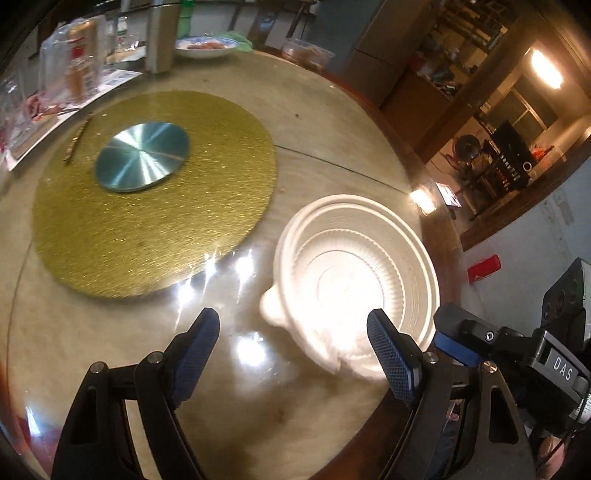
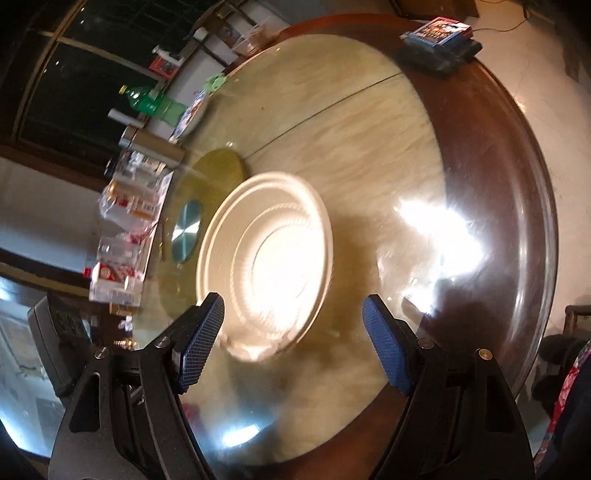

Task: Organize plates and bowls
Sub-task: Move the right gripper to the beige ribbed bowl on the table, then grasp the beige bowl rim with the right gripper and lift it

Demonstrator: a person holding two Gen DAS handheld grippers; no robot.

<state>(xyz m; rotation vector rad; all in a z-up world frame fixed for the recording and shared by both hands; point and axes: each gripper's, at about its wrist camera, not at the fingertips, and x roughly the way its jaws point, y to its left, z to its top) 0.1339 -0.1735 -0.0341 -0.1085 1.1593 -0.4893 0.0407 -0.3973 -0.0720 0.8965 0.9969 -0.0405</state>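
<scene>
A white ribbed plastic bowl [image 1: 354, 280] sits upright on the glass-topped round table [image 1: 332, 125], near its right edge. My left gripper [image 1: 295, 350] is open and empty, its right finger [image 1: 391, 358] just over the bowl's near rim. In the right wrist view the same bowl [image 2: 269, 266] lies straight ahead. My right gripper [image 2: 291, 339] is open and empty just short of the bowl's near rim. The right gripper's body [image 1: 517, 350] shows at the right of the left wrist view.
A gold round mat [image 1: 155, 192] with a silver disc [image 1: 142, 157] lies at the table's middle. A blue-patterned dish with food [image 1: 205, 46], a steel flask [image 1: 160, 33], bottles and packets crowd the far left. A dark box [image 2: 439, 44] sits at the table's rim.
</scene>
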